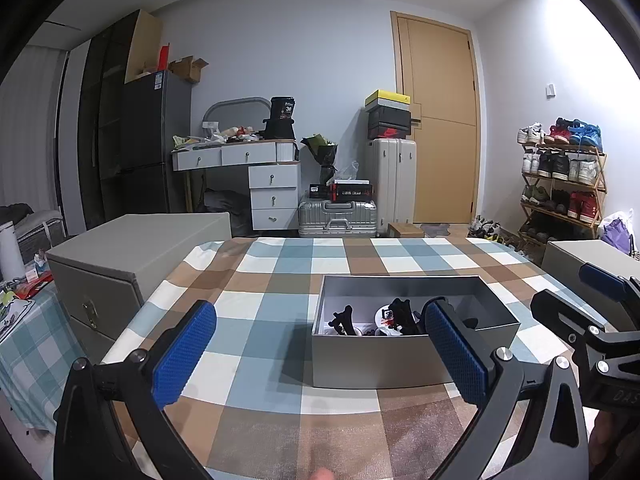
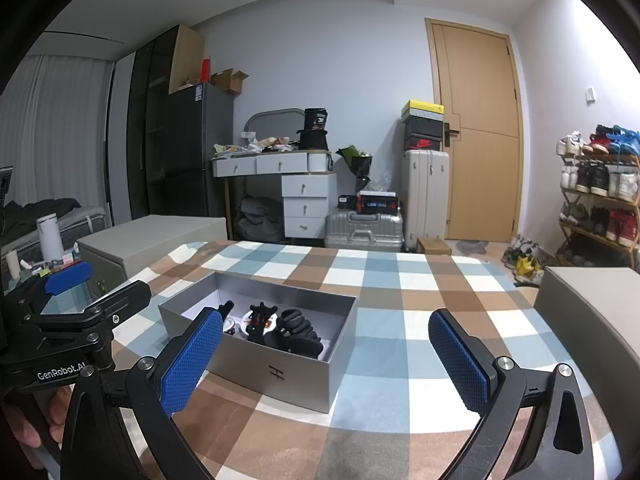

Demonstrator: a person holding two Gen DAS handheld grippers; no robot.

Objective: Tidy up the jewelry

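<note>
The left gripper (image 1: 320,356) is spread wide and empty, held above the table (image 1: 264,308) short of the box (image 1: 400,360). The box lies ahead and slightly to its right, with the right-hand pad (image 1: 454,354) overlapping the near wall. The right gripper (image 2: 326,364) is likewise wide open and empty — the box sits ahead to its left. Dark pieces (image 2: 298,330) lie jumbled inside, toward the near end. The box's long axis runs roughly left-right across the left gripper's view. Both look about equally near — the left likely lines up straighter.
</note>
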